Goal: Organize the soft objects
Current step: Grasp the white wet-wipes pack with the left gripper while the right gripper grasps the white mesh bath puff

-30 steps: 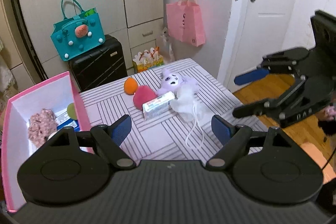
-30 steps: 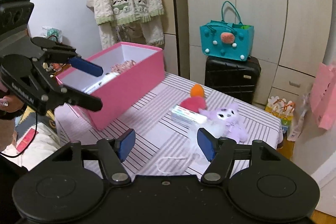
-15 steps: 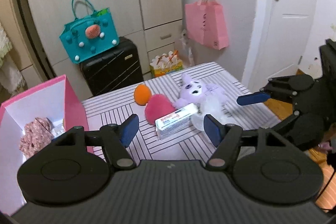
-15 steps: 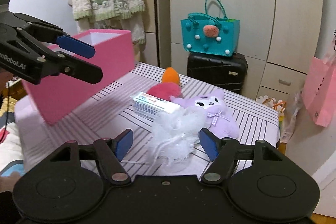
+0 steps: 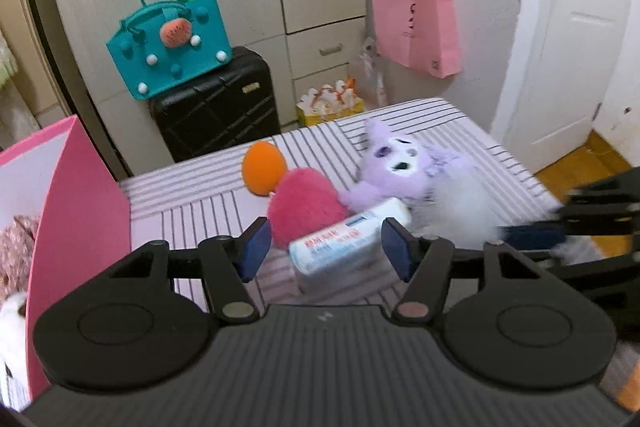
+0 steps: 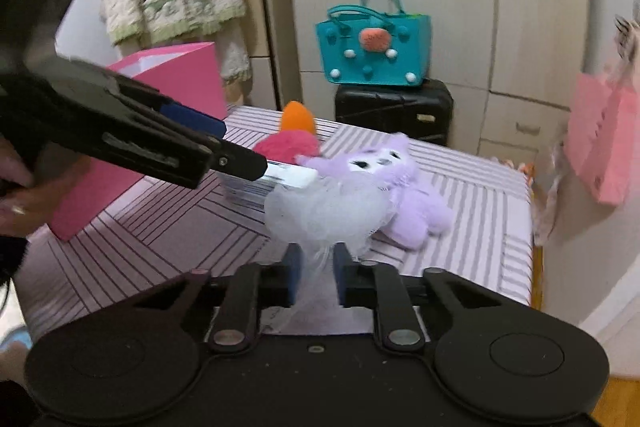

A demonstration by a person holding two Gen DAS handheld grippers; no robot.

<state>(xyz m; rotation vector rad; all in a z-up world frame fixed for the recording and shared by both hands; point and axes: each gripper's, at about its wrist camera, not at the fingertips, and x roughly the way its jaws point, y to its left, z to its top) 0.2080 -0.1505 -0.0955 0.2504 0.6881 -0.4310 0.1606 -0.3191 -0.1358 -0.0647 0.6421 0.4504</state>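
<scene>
Right tongs (image 6: 316, 277) now clamp mesh puff (image 6: 326, 213); left tongs (image 5: 324, 247) closing (tissue pack (image 5: 348, 241) between); pink box (image 5: 80, 211) holds scrunchie (image 5: 16, 247).

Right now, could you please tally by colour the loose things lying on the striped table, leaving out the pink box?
Orange: 1, the ball
Pink: 1, the fluffy pompom
Purple: 1, the plush toy
White: 2, the tissue pack and the mesh pouf
Total: 5

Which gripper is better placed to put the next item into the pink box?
Right. The right gripper is already shut on the white mesh puff, ready to carry to the pink box. The left gripper is closing around the tissue pack, not yet gripping.
</scene>
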